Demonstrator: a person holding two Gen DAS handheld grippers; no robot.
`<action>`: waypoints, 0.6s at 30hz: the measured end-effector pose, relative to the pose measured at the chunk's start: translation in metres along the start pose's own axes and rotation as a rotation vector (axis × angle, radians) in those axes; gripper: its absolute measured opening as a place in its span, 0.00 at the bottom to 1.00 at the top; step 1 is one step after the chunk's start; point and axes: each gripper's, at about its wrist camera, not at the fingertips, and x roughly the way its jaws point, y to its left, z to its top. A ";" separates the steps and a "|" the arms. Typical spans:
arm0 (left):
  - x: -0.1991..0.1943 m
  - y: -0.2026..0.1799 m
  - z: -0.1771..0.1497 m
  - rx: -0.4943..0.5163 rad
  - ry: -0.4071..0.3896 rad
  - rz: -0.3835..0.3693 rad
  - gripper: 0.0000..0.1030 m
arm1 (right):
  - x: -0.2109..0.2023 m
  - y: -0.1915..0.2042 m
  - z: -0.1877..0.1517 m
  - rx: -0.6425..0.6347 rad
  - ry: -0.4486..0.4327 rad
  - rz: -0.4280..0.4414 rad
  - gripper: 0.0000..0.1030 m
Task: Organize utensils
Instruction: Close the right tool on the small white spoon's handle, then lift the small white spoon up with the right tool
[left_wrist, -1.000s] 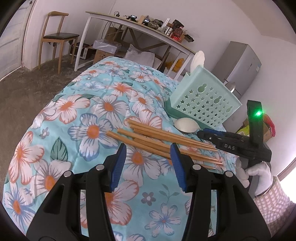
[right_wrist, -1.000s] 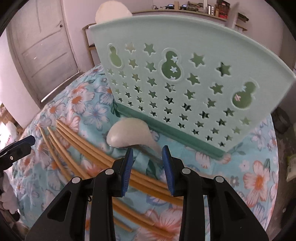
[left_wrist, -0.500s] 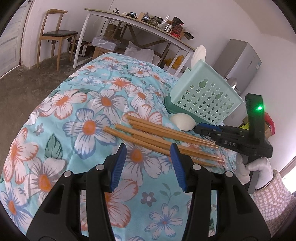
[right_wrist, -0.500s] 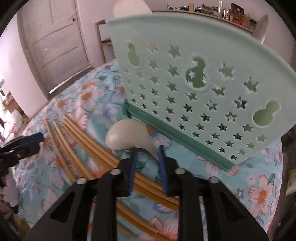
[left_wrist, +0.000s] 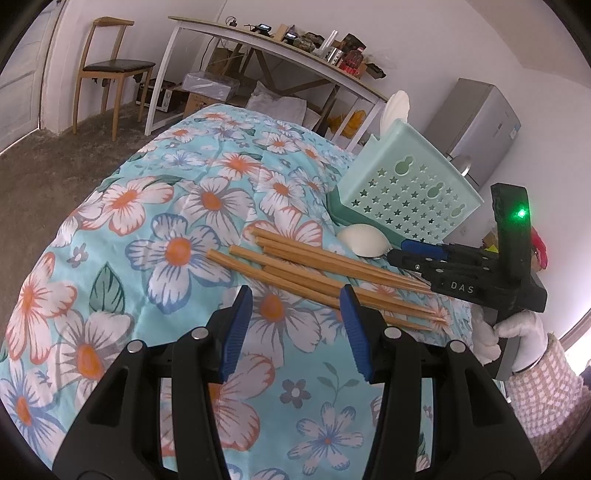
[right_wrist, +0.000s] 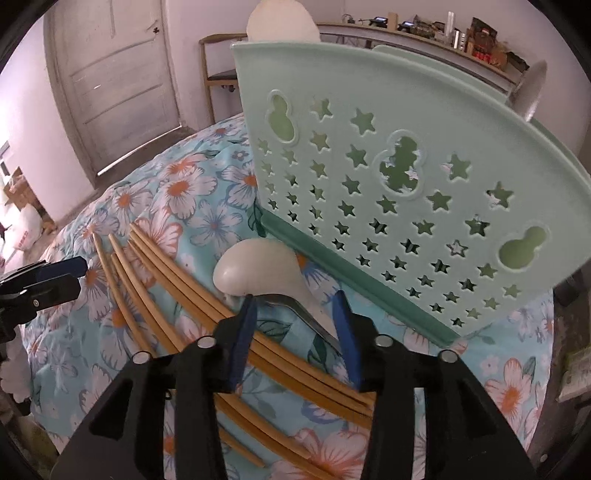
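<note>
Left wrist view
Left claw (left_wrist: 297, 306): jaws spread wide, empty, above the floral blue worktop cloth (left_wrist: 177, 221).
Chopsticks: six long wooden chopsticks (left_wrist: 325, 275) lay just beyond it.
Holder: mint perforated plastic utensil holder (left_wrist: 410, 192) stood far right.

Right wrist view
Right claw (right_wrist: 295, 314): jaws parted, straddling the handle of the cream ceramic spoon (right_wrist: 258, 267).
Spoon: on the cloth, between chopsticks (right_wrist: 177, 284) and holder (right_wrist: 406, 177).

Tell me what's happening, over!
Left gripper open, hovering. Right gripper open around spoon handle. Chopsticks loose beside it. Holder right behind.
</note>
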 end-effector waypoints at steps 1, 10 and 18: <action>0.000 0.000 0.000 0.000 0.001 -0.001 0.46 | 0.004 0.000 0.001 -0.006 0.010 0.005 0.44; 0.001 -0.001 0.000 0.000 0.002 -0.004 0.46 | 0.026 0.004 0.003 -0.040 0.033 0.009 0.36; 0.001 -0.001 0.000 -0.003 -0.002 -0.003 0.45 | 0.015 0.024 0.007 -0.146 0.004 -0.048 0.04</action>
